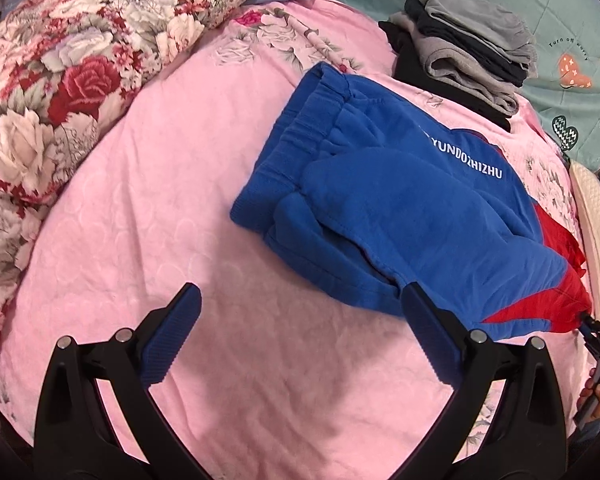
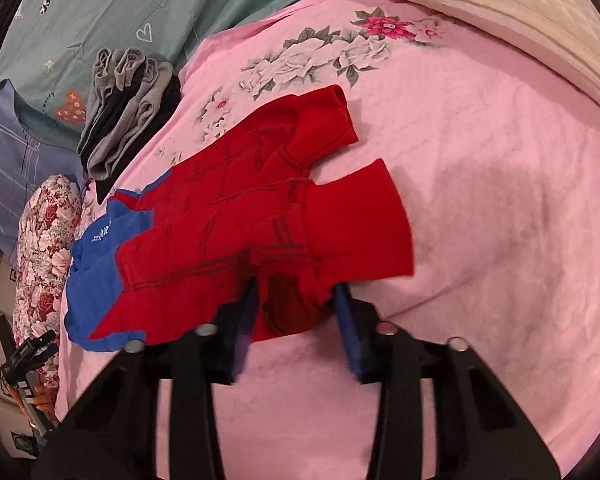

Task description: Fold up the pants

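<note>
Our left gripper [image 1: 300,336] hangs spread wide over the pink bedspread [image 1: 148,208], holding nothing. Our right gripper [image 2: 296,332] straddles a bunched red leg cuff of the blue-and-red fleece pants [image 2: 228,232], jaws only partly closed, so we can't tell if it's pinching. Looks soft, thick and floppy; we'd grab hems and waistband [image 1: 300,128].

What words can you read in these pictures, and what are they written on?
"YUNDOZHIZHU" in white, on the blue part of the pants; the first letters may be hidden by a fold.
"Turn off worry" in small dark letters, on the green sheet.
"B", a single pale letter, also on that sheet near a heart.
In the right wrist view the white print on the pants is too blurred to read, and the sheet shows only "Tur" at the top edge.
</note>
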### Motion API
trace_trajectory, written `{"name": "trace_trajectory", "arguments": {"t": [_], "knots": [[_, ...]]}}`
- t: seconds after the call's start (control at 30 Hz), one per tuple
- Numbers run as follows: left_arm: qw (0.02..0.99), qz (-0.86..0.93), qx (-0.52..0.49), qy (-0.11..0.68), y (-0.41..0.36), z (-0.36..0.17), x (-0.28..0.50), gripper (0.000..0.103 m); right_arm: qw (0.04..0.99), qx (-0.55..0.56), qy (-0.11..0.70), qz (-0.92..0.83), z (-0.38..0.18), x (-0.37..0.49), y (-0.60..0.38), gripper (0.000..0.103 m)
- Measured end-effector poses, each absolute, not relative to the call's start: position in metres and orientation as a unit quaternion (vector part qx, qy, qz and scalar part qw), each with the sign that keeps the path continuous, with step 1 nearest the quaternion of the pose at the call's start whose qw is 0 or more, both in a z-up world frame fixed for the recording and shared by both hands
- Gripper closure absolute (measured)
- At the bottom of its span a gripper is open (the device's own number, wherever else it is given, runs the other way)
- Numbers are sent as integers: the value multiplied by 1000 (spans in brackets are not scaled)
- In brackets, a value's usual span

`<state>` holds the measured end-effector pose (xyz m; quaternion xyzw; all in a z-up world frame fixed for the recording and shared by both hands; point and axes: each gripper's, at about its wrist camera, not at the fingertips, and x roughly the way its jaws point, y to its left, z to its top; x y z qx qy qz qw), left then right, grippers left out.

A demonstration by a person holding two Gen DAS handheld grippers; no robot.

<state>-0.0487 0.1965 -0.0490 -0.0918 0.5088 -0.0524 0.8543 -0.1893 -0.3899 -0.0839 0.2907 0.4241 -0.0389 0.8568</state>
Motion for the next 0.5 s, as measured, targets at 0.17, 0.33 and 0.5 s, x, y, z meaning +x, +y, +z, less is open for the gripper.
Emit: {"name": "trace_trajectory", "arguments": {"t": [0.17, 0.33, 0.5], "knots": [[828, -84, -156, 532, 204, -63, -43, 2, 874, 305, 378, -19, -58, -211, -392, 89], [788, -104, -224, 564, 210, -86, -25, 2, 893, 295, 339, -5, -27, -223, -384, 90], [785, -107, -267, 549, 209, -87, -6, 2, 887, 298, 353, -5, -38, -222, -384, 90]]}}
